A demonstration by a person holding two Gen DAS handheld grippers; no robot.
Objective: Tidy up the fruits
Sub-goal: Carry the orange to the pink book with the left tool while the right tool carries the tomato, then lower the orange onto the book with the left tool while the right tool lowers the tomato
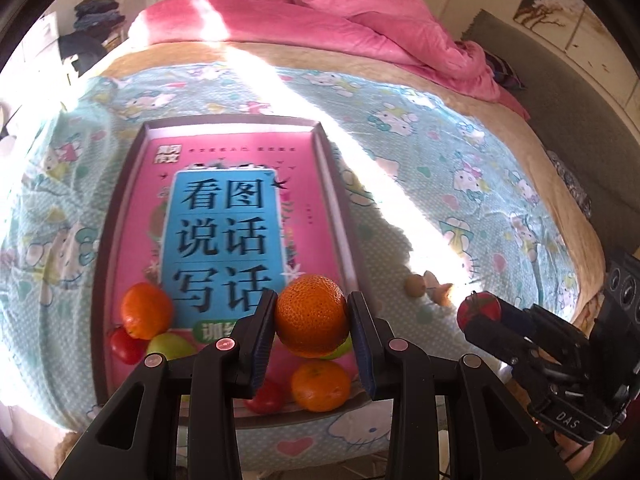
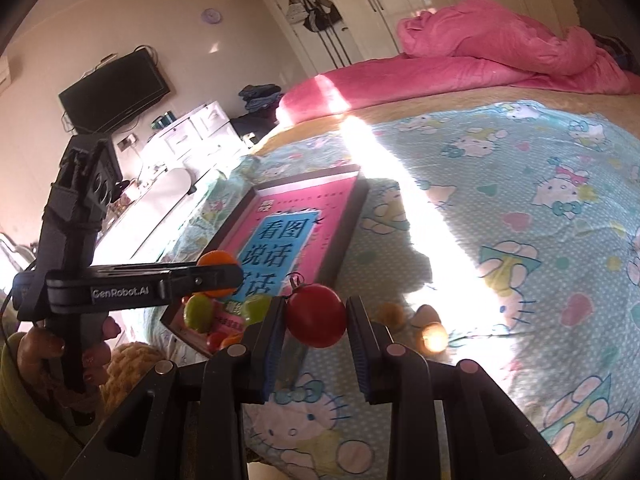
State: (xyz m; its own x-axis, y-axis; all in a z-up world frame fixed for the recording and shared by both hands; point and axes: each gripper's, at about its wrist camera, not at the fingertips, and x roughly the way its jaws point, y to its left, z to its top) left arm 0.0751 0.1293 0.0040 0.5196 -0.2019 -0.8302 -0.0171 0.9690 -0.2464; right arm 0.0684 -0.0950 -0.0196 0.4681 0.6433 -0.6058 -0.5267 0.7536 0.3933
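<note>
Nearest in the left wrist view, the left tool (image 1: 311, 316) is clamped on an orange (image 1: 311, 314), its two blue-padded fingers pressing the fruit's sides, and it holds the fruit above the near end of a shallow dark-rimmed tray (image 1: 116, 216). Below and just behind it, fruit lies in the tray's near end: a second orange (image 1: 320, 386), a small tomato (image 1: 266, 398), a green fruit (image 1: 170, 346), another tomato (image 1: 126, 346) and a third orange (image 1: 146, 310), touching one another in a loose cluster. They lie on a pink and blue book (image 1: 224, 236) with large Chinese characters, which fills the tray floor.

In the right wrist view, the right tool (image 2: 316, 320) grips a red tomato (image 2: 316, 314) with a green stem, held above the bed to the right of the tray's near corner. The left tool appears here from the side, with a person's hand (image 2: 60, 352) around its handle.

On the bedsheet (image 1: 460, 152), just right of the tray, several small brownish fruits (image 1: 416, 285) lie close together at the edge of a bright band of sunlight. The sheet is turquoise with cartoon cats. Farther back, a pink quilt (image 1: 360, 12) lies crumpled across the far end of the bed, with white wardrobe doors (image 2: 400, 8) behind it.
</note>
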